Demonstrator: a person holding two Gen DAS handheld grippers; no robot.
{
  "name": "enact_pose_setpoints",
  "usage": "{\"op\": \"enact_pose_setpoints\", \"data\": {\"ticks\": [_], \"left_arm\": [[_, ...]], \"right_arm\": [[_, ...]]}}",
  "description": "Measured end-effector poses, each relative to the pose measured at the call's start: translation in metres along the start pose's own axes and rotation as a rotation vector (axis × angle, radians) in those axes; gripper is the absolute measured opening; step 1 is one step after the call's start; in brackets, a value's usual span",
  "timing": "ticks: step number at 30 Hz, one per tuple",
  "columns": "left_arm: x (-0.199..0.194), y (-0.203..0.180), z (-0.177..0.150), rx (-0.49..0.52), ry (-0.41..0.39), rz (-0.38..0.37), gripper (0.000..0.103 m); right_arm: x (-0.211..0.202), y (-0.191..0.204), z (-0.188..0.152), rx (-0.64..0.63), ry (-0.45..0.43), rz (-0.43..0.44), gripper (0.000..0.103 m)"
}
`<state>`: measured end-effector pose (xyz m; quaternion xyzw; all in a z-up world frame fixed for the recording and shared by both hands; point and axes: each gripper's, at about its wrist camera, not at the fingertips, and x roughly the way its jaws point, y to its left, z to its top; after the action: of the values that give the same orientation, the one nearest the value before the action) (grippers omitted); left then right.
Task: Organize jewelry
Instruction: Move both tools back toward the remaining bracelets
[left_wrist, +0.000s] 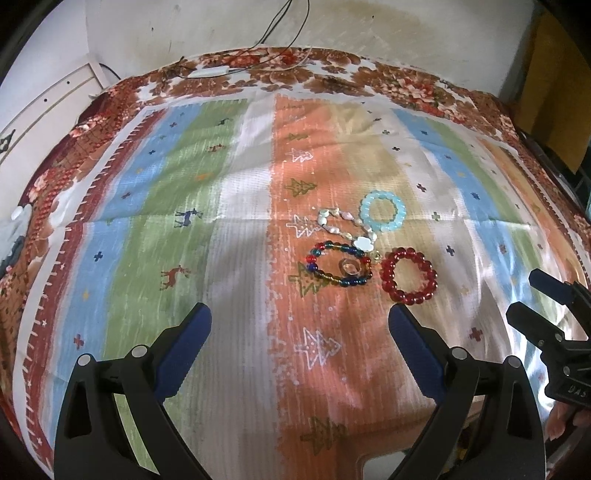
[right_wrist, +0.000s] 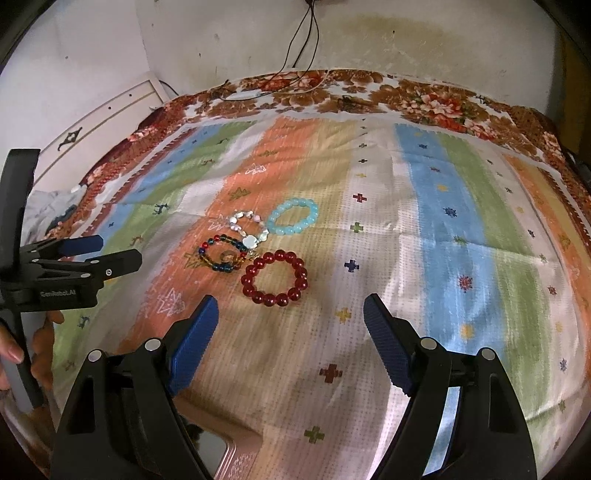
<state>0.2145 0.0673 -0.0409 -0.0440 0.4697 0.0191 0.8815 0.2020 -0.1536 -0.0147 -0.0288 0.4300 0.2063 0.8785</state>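
Two black fingers with blue pads frame the bottom of the left wrist view: the left gripper, its tongs spread wide and holding nothing, hangs above a striped cloth printed with small trees, deer and crosses. Beyond its fingertips, on the orange and tan stripes, four beaded bracelets lie in a tight cluster. Nearest is a red bracelet, a full ring lying flat. Just left of it is a multicolored bracelet of blue, red and green beads, with a small clear ring inside its loop. Behind those, a pearly white bracelet overlaps the multicolored one, and a pale blue bracelet lies farthest back, touching the white one. At the right edge the right gripper shows from the side, its tongs apart.

From the right wrist view, the right gripper also has its tongs spread wide and empty over the cloth. The red bracelet lies just past its left fingertip. The multicolored bracelet, white bracelet and pale blue bracelet sit behind it. The left gripper appears at the left edge, tongs slightly apart, held in a bare hand.
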Motion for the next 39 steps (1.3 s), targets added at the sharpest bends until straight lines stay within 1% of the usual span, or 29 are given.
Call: {"op": "enact_pose_setpoints", "data": {"ticks": [2,5,10,27,39], "left_arm": [[0.004,0.0,0.003,-0.003,0.005,0.001,0.095],[0.008,0.001,0.009,-0.011,0.002,-0.024,0.095],[0.02,0.001,0.017,-0.024,0.007,-0.038,0.095],[0.06,0.001,0.032,0.015,0.046,-0.006,0.094],[0.094,0.009,0.038,0.005,0.107,0.014,0.093]], "right_arm": [[0.004,0.0,0.002,0.0,0.005,0.002,0.081],[0.01,0.0,0.004,-0.01,0.015,-0.001,0.081],[0.022,-0.006,0.009,0.005,0.037,-0.011,0.081],[0.053,-0.01,0.018,-0.017,0.081,-0.023,0.081],[0.078,-0.013,0.023,-0.018,0.125,-0.023,0.081]]}}
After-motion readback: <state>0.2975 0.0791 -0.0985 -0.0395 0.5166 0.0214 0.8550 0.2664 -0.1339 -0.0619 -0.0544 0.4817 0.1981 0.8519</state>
